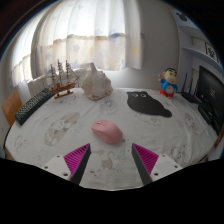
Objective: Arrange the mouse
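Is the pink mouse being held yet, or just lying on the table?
Lying free: the pink mouse rests on the table, just ahead of the open gripper.

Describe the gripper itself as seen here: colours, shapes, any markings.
Only the two fingers of the gripper show. Each finger is a light, whitish wedge tapering towards its tip, with a magenta pad on its inner face; the pads look ribbed with fine diagonal lines. No cables, lettering, hand or sleeve can be seen. The fingers stand apart, with the pink mouse just ahead of them.

Mouse (107,130) on table (60,125), before mousepad (149,103)
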Motion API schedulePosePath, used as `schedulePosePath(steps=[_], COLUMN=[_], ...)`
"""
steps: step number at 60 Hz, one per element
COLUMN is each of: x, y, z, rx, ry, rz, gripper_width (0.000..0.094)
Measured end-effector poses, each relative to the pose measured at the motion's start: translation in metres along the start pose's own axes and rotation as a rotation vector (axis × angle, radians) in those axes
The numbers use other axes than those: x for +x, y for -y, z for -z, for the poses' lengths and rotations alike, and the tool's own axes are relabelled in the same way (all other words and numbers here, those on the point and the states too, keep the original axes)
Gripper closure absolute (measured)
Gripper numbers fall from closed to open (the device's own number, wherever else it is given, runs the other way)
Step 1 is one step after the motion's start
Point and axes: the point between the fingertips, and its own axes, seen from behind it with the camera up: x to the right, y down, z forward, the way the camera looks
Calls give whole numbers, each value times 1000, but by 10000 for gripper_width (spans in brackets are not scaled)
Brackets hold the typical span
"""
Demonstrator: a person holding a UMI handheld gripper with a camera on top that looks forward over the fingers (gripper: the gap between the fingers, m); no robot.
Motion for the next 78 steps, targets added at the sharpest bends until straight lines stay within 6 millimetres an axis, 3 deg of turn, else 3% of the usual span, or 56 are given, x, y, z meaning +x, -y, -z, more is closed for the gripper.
schedulePosePath(steps=[19,37,44,49,58,62,70,78], x=[7,11,8,-1,1,11,49,101], y=[26,51,51,45,54,79,175,249], z=[-86,-123,-126,-128,-130,-123,-109,-133], rx=[-29,-47,-56,-81,-108,-101,19,81], ry=[48,78,91,111,107,96,80,51], rz=[16,23,10,-11,12,3,-4,-25], gripper_width=[82,109,214,433,530,534,538,539])
